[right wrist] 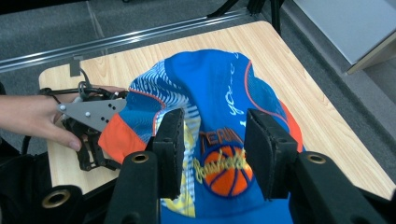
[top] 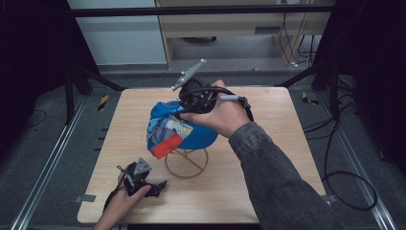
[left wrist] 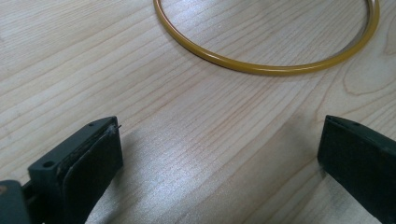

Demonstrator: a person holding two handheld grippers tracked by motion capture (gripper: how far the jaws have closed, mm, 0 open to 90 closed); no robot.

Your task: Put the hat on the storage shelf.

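Blue fabric basketball cap [top: 191,129] sits atop yellow wire stand [top: 186,163], mid-tabletop [top: 268,163]. Right claw [right wrist: 212,149] released, jaws straddling crown, no pinch. Left claw [left wrist: 219,154] released, resting near stand's ring. Cap light, soft, crushable; stiff orange brim likely best hold.

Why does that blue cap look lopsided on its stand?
The blue cap sits crooked on the yellow wire stand, crumpled and tipped toward its orange brim. The right claw hangs open over it, pads not pressing. Nothing looks torn or spilled.
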